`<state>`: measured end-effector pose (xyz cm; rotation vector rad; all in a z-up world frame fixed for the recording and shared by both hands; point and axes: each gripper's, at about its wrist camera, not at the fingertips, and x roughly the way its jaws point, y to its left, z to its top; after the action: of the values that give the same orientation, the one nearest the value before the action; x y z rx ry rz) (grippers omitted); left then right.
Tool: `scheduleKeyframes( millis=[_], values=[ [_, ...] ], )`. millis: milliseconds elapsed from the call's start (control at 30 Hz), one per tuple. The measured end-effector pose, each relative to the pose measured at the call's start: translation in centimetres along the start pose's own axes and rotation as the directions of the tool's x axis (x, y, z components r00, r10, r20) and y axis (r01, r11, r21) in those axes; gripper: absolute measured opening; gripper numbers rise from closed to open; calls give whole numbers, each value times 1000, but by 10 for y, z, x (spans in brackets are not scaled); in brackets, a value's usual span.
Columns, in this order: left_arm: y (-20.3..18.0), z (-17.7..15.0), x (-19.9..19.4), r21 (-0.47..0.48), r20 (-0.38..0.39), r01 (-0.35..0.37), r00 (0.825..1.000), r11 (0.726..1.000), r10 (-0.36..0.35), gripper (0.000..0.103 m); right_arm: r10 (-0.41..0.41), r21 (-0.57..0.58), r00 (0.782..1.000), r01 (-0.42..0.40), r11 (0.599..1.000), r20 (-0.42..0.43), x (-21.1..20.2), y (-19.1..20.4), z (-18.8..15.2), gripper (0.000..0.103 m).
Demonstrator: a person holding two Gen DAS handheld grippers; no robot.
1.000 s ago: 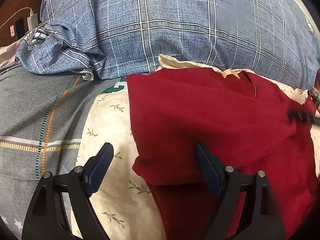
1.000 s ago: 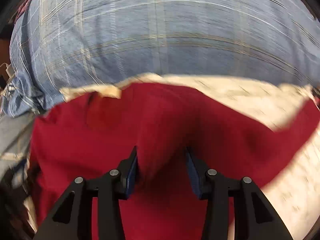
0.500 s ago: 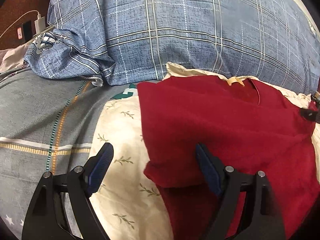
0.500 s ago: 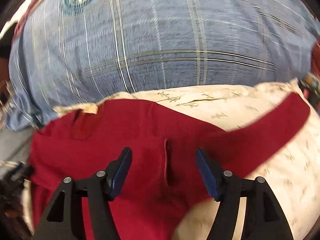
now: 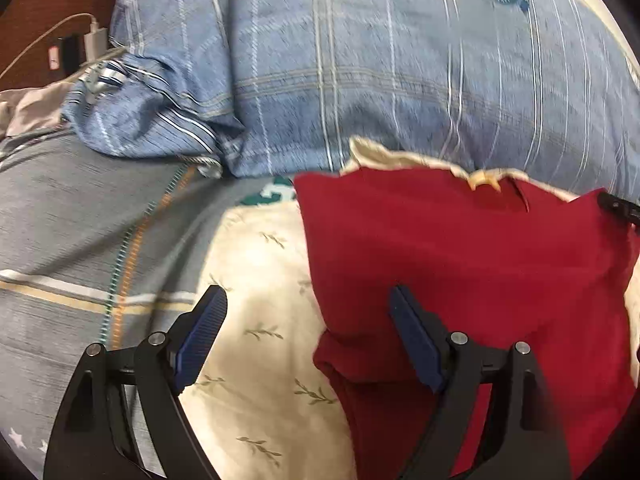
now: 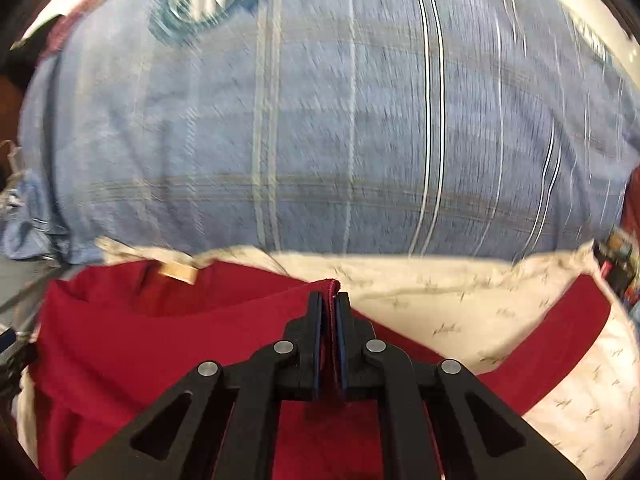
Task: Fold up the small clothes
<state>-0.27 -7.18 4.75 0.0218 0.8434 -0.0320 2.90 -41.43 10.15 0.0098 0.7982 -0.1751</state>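
The right gripper (image 6: 329, 308) has its jaws pressed together on a seam edge of the red shirt (image 6: 120, 344), with a thin ridge of fabric standing up between the pads. The left gripper (image 5: 308, 332) has its jaws spread wide and holds nothing; one finger (image 5: 416, 344) rests over the folded left edge of the shirt, the other (image 5: 200, 332) over the cream leaf-print cloth (image 5: 256, 280) beside it.

The shirt lies on this cream cloth, in front of a big blue plaid pillow (image 5: 360, 60). One sleeve (image 6: 560, 332) stretches out to the right, still unfolded.

The risk, as it seems, is in the narrow pinch: only a small bit of the seam is held, so a quick pull could let it slip out. If the pads caught two layers, the fold beneath would lift and open. The left side is not pinned down, so the whole shirt may drag across the cloth when the right gripper pulls.

Counted: one red shirt, two grippers, one blue pillow, one cream cloth, one grey striped sheet (image 5: 72, 240), one white charger (image 5: 94, 40) with cable.
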Motion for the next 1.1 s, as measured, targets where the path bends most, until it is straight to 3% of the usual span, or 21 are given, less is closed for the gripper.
scheduleKeyframes(
  millis=[100, 133, 200, 233, 267, 333, 467, 600, 700, 833, 900, 933, 967, 1033, 1100],
  values=[
    [-8, -2, 9, 30, -22, -10, 1000, 1000, 10, 84, -36, 38, 992, 41, 998, -124, 31, -9, -11, 14],
    [-9, -3, 10, 37, -22, -16, 1000, 999, 16, 84, -22, 64, 991, 30, 998, -130, 29, -13, -13, 17],
    [-12, -3, 10, 46, -24, -22, 999, 999, 23, 84, -6, 97, 995, 16, 995, -96, 13, -18, -15, 35],
    [-13, -4, 11, 50, -26, -24, 999, 998, 26, 84, -3, 97, 998, 10, 995, -70, -2, -17, -16, 50],
    [-13, -4, 11, 53, -27, -28, 999, 998, 29, 84, 7, 94, 998, -2, 996, -56, -11, -14, -17, 53],
    [-14, -5, 11, 54, -28, -31, 999, 998, 32, 84, 91, 64, 996, -89, 994, -21, -36, -1, -22, 53],
    [-15, -6, 10, 61, -30, -33, 999, 998, 35, 84, 225, -24, 971, -227, 974, -82, -37, 38, -32, 48],
    [-9, -5, 9, 33, -47, -8, 999, 999, 10, 84, 157, -73, 968, -174, 982, -196, -11, 53, -58, 48],
    [-7, -4, 0, 29, -17, -24, 1000, 999, 25, 84, 123, -72, 976, -137, 988, -177, -27, 48, -62, 51],
    [-7, 1, -9, 31, 15, -12, 1000, 999, 12, 84, 187, -41, 970, -195, 980, -153, -41, 53, -58, 52],
    [-3, 3, -9, 19, 8, -10, 1000, 1000, 10, 84, 255, -42, 955, -264, 963, -154, -54, 65, -58, 53],
    [0, 3, -9, 9, 1, -9, 1000, 1000, 9, 84, 310, -42, 936, -321, 946, -164, -63, 74, -64, 53],
    [8, 5, -8, -17, -8, -9, 1000, 1000, 9, 84, 392, -48, 901, -406, 912, -186, -71, 91, -71, 52],
    [20, 7, -7, -59, -26, -5, 1000, 998, 3, 84, 461, -93, 860, -489, 868, -218, -80, 120, -82, 51],
    [35, 9, -7, -118, -52, 38, 998, 992, -44, 84, 470, -152, 851, -509, 847, -232, -90, 141, -90, 51]
  ],
)
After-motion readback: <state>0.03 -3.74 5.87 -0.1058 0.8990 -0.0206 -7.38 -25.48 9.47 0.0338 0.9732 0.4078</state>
